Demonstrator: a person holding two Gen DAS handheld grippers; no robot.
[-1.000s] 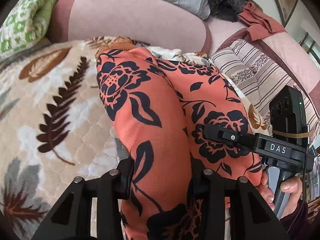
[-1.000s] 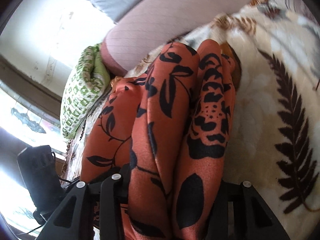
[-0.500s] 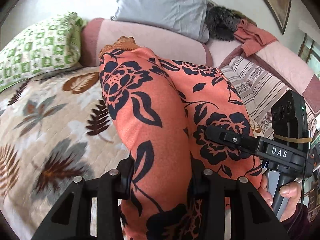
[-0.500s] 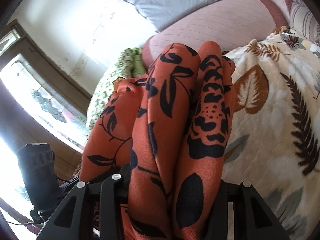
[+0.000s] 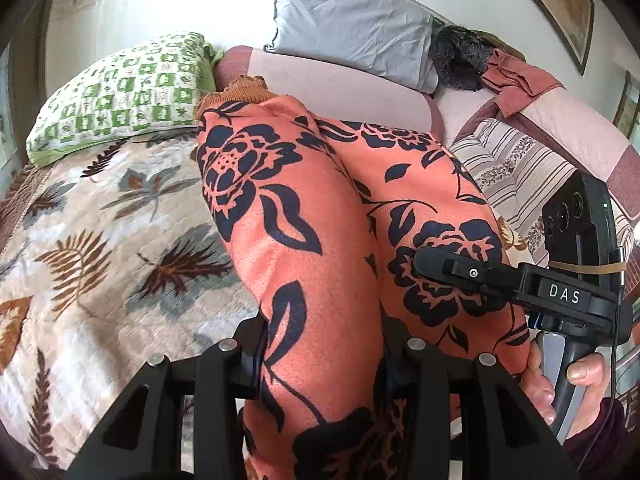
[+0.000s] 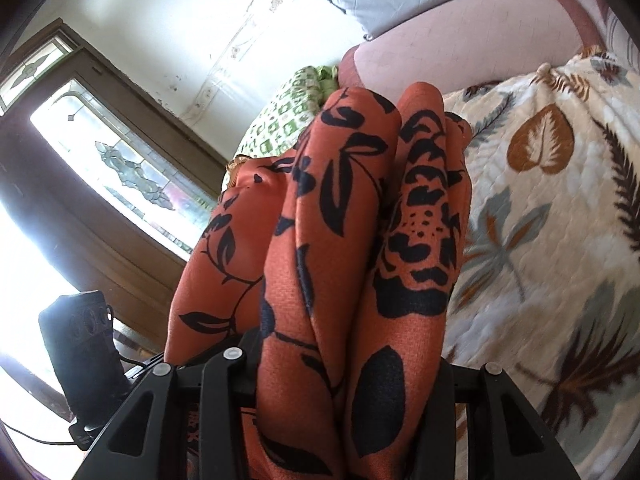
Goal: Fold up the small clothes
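Note:
An orange garment with black flowers [image 5: 320, 216] hangs bunched above the leaf-patterned bedspread [image 5: 104, 240]. My left gripper [image 5: 320, 356] is shut on one thick fold of it. In the left wrist view the right gripper [image 5: 460, 276] reaches in from the right, a hand on its handle, clamped on the same cloth. The right wrist view shows the orange garment [image 6: 352, 248] filling the jaws of my right gripper [image 6: 348, 376], shut on it, with the left gripper's body [image 6: 80, 352] at lower left. A frilled orange hem [image 5: 240, 88] tops the cloth.
A green-checked pillow [image 5: 120, 88], a grey pillow [image 5: 352, 28] and a pink bolster [image 5: 332, 84] lie at the head of the bed. A striped quilt [image 5: 516, 172] and a reddish cloth [image 5: 516, 80] are at right. A window [image 6: 120, 168] is at left.
Both grippers have lifted the orange garment up off the bedspread; more of the pillows, wall and window show now. The grips have not changed.

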